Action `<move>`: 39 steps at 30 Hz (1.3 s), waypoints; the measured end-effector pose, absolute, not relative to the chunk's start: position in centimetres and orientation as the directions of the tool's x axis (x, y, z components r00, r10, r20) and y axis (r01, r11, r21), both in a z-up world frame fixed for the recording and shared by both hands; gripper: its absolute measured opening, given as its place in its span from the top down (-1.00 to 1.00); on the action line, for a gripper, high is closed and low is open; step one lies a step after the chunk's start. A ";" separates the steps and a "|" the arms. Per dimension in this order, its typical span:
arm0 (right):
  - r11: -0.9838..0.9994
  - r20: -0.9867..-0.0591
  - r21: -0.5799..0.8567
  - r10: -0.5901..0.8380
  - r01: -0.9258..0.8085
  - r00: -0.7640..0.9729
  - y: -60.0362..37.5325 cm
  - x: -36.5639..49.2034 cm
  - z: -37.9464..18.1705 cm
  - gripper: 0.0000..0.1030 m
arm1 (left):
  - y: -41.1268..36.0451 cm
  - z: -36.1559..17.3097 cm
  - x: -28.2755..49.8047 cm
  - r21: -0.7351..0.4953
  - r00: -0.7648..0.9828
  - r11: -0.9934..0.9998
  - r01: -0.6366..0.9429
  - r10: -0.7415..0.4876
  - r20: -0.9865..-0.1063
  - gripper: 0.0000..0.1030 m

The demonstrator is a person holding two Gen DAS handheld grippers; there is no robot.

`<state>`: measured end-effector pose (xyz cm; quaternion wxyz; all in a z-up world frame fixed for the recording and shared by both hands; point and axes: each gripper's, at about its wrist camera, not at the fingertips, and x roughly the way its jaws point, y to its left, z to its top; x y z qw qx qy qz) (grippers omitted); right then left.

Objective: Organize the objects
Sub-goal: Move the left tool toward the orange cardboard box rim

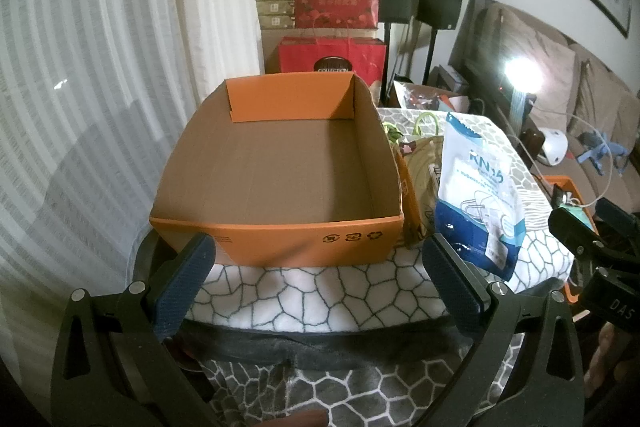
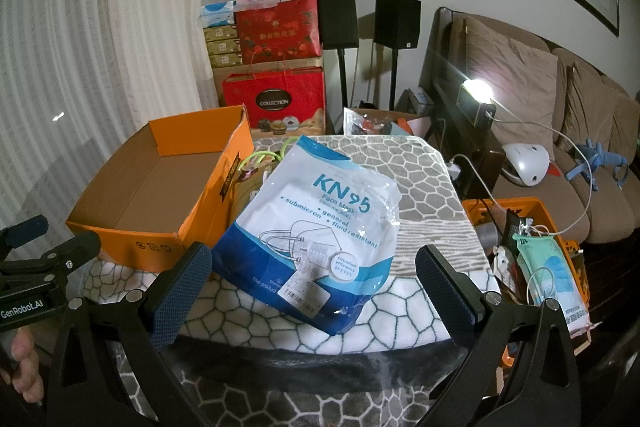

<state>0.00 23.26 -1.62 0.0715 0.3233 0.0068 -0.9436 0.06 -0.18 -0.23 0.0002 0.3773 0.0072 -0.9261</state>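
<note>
An empty orange cardboard box [image 1: 280, 163] sits on a table covered with a patterned cloth [image 1: 320, 287]; it also shows at the left in the right wrist view [image 2: 160, 187]. A blue and white KN95 mask pack [image 2: 316, 239] leans on a pile of items to the right of the box; it also shows in the left wrist view [image 1: 480, 195]. My left gripper [image 1: 320, 283] is open and empty in front of the box. My right gripper [image 2: 314, 291] is open and empty in front of the mask pack.
Green cords and a brown bag [image 1: 420, 147] lie behind the pack. An orange crate [image 2: 532, 239] of cables and packets stands at the right. Red gift boxes [image 2: 276, 103], speakers, a lamp [image 2: 478, 91] and a sofa are behind.
</note>
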 end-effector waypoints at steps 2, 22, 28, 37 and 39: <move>-0.990 -0.611 0.033 -0.131 0.139 -0.781 23.3 0.0 -1.6 -1.00 | -0.2 -0.2 0.1 -0.013 -0.715 -1.000 0.006 0.005 -0.699 -1.00; -0.989 -0.612 0.035 -0.132 0.140 -0.779 23.5 -0.1 -1.5 -1.00 | 0.5 -0.9 0.0 -0.007 -0.712 -1.000 0.003 0.003 -0.702 -1.00; -0.990 -0.614 0.036 -0.130 0.137 -0.778 23.6 -0.2 -1.6 -1.00 | 0.4 -1.0 -0.2 -0.004 -0.710 -1.000 0.008 -0.003 -0.704 -1.00; -0.995 -0.622 0.032 -0.095 0.097 -0.777 24.6 -1.7 -2.5 -1.00 | -1.2 -1.4 -2.2 0.023 -0.706 -0.998 0.053 -0.054 -0.706 -1.00; -0.995 -0.624 0.032 -0.091 0.091 -0.776 24.8 -2.0 -2.5 -1.00 | -1.6 -1.5 -2.6 0.026 -0.705 -0.998 0.063 -0.064 -0.706 -1.00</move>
